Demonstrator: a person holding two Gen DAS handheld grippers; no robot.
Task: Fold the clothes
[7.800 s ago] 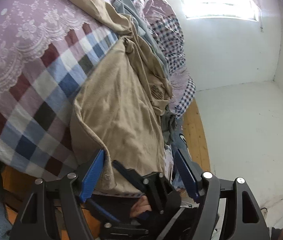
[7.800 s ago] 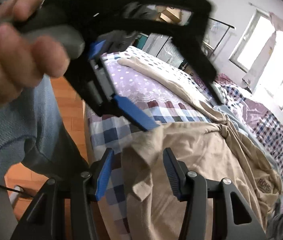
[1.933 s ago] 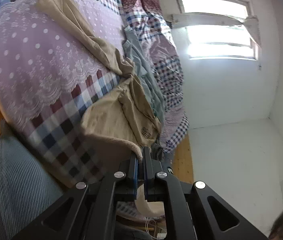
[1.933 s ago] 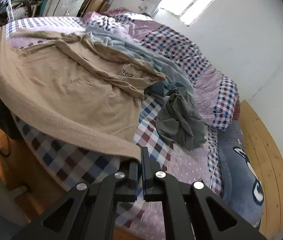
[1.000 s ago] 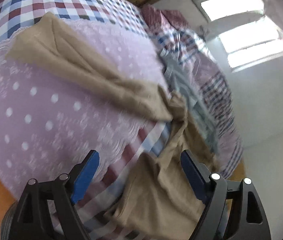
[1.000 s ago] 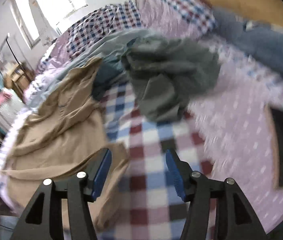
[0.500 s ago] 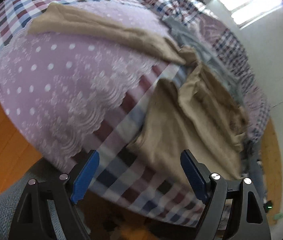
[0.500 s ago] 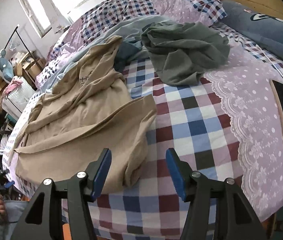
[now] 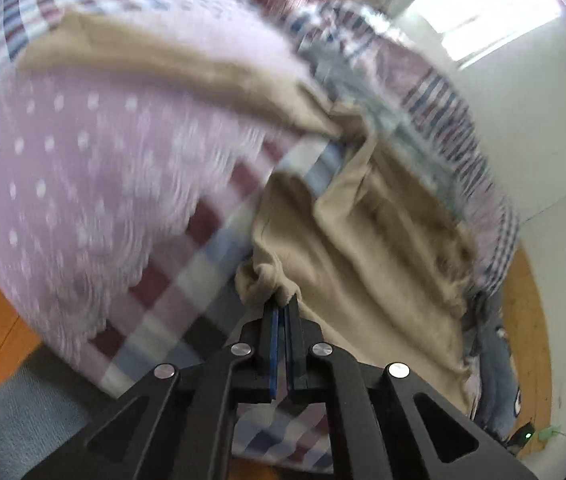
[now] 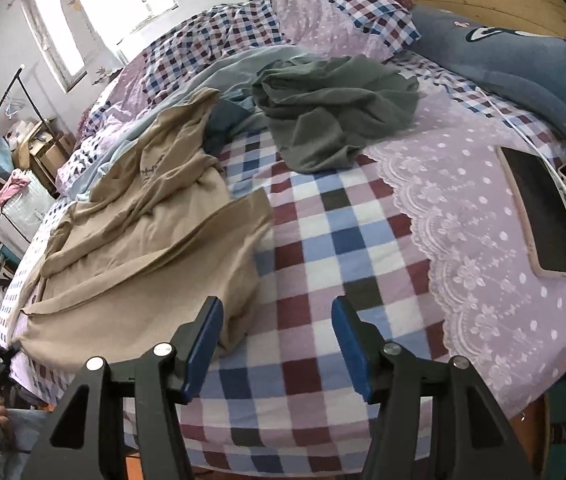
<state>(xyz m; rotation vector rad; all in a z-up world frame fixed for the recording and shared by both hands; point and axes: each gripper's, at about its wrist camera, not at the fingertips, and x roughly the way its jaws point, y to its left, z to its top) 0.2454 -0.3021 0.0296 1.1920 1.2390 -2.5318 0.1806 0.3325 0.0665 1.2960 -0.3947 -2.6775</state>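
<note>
The left gripper (image 9: pixel 281 312) is closed, and its two blue pads pinch a bunched corner of the tan shirt (image 9: pixel 371 248) at the near edge of the bed (image 9: pixel 171 280). This picture is blurred, but the cloth gathers into a small knot right at the fingertips. The right gripper (image 10: pixel 277 344) stands open with nothing between its jaws; it hangs over the checked bedcover (image 10: pixel 323 248), and its left pad is just beside the other near corner of the shirt (touching or not, I cannot tell).

The shirt lies spread and wrinkled on the bed, beside the right gripper in its view, and one long part of it reaches away over the lilac dotted cloth (image 9: pixel 63 152). Behind the shirt, farther on the bed, a grey-green garment (image 10: pixel 331 112) lies crumpled, and a pale blue one (image 10: pixel 235 76) is near it. On the lace-edged side of the bed a phone (image 10: pixel 539 212) lies flat. At the far end of the bed are a checked pillow (image 10: pixel 347 12) and a blue cushion (image 10: pixel 523 48).
</note>
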